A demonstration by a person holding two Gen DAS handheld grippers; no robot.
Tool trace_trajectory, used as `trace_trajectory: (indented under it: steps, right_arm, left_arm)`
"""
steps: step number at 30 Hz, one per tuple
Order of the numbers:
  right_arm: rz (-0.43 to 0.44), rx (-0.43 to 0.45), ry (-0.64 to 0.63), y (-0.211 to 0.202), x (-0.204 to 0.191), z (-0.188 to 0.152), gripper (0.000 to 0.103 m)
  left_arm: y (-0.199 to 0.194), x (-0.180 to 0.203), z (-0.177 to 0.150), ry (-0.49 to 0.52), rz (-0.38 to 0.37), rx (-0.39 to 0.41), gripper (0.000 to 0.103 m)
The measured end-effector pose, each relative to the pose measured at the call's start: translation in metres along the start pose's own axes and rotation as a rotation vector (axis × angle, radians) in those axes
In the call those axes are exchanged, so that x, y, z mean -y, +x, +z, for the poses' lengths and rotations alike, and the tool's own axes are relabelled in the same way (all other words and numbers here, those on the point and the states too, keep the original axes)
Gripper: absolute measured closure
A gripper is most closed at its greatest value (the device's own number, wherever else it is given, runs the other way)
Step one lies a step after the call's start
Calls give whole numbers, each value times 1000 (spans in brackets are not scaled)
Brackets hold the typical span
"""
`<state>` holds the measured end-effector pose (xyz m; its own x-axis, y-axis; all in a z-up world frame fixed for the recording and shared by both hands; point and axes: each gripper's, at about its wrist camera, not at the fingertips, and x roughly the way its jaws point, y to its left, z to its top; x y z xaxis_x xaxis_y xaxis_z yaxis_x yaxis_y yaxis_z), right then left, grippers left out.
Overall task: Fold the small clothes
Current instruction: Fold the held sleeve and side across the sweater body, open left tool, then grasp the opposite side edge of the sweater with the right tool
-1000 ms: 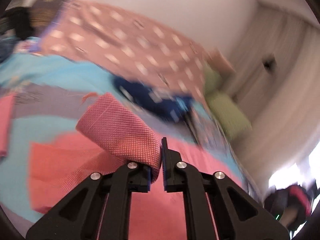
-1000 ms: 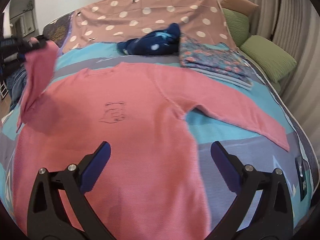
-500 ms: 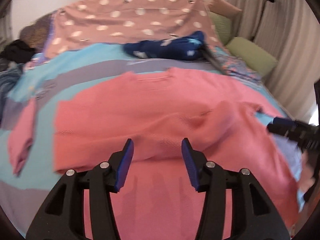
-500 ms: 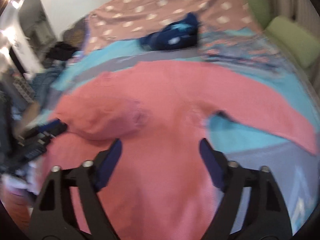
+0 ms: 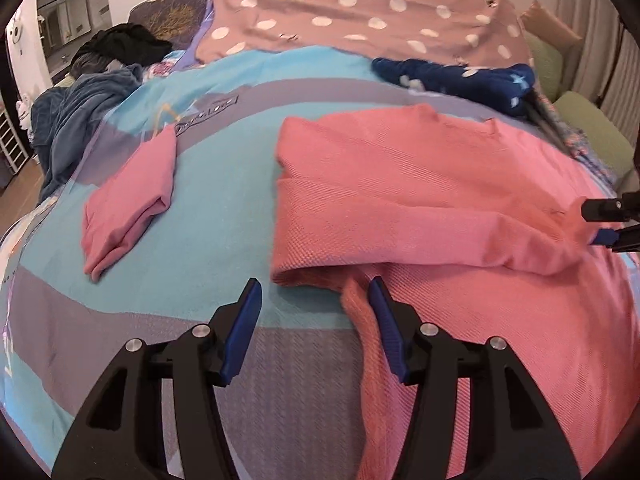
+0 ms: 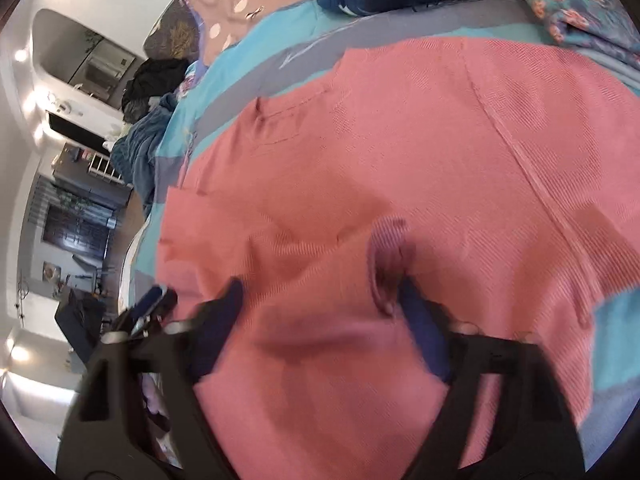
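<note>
A pink knit sweater (image 5: 460,184) lies flat on the bed, with its left sleeve (image 5: 420,232) folded across the chest. It fills the right wrist view (image 6: 400,160). My left gripper (image 5: 316,320) is open and empty, low over the bed at the sweater's left edge. My right gripper (image 6: 320,320) is open, close over the sweater, with the sleeve cuff (image 6: 386,264) by its right finger. The right gripper also shows at the edge of the left wrist view (image 5: 608,224), by the cuff.
A folded pink garment (image 5: 128,200) lies on the bedspread (image 5: 208,208) left of the sweater. A navy starred garment (image 5: 460,76) and a floral stack (image 6: 580,4) sit beyond it. A blue blanket (image 5: 80,120) is heaped at the left edge. Green cushions (image 5: 588,128) stand at the right.
My left gripper carried the sleeve across the sweater, let it go and drew back to the left edge. My right gripper dropped low over the sweater beside the cuff.
</note>
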<state>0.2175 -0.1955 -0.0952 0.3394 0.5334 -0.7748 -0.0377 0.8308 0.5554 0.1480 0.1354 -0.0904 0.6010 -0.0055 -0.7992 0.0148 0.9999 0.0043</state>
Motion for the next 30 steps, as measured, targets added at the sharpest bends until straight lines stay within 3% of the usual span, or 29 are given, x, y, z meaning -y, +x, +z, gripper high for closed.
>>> trace_trajectory:
  steps: [2,4,7,9,10,11,12,14,20,23,26,27,28,29,30]
  right_arm:
    - [8,29,17,-5,-2,7,97]
    - [79,172,-8,-39,-8,11,97]
    - [34,362,-46,-91,-10,16,96]
    - [-4,395,-41,-105,0,22,89]
    - [-38,385,-21,-105,12,28,84]
    - [-60,359,6,-102,26,28,58]
    - [-78,335,25,-96,34,29,44]
    - [-132,275,82,-83,57,27,48]
    - [-127,212,73,-72,81,4,48]
    - [-99,190,-5,-68,65,-5,46]
    - [-88,122,-148,-59,48,-16,29]
    - [-113,115,-187,-55,40,-17,29]
    - [-148,110,-220,-48,32,-13,31]
    - [-161,105,-229,-43,27,-9,44]
    - [-152,97,-224,-41,24,-3,64]
  left_arm:
    - [7,-2,1,-23,13,-12,40]
    - [10,-5,4,-48,20,-10,38]
    - [12,-8,4,-60,17,-8,37]
    - [12,-7,3,-51,23,-3,37]
    - [12,-5,2,-44,28,1,37]
    - [12,-4,1,-41,34,5,37]
    - [11,-3,1,-38,38,8,37]
    - [11,-3,0,-43,41,13,37]
    - [10,-4,0,-47,42,14,37]
    - [9,-4,-1,-46,46,19,37]
    - [10,-4,0,-52,43,19,37]
    - [10,-3,1,-52,44,20,37]
    - [10,-4,0,-51,46,21,37]
    - [10,-3,0,-51,50,22,38]
    - [10,-3,1,-52,53,22,38]
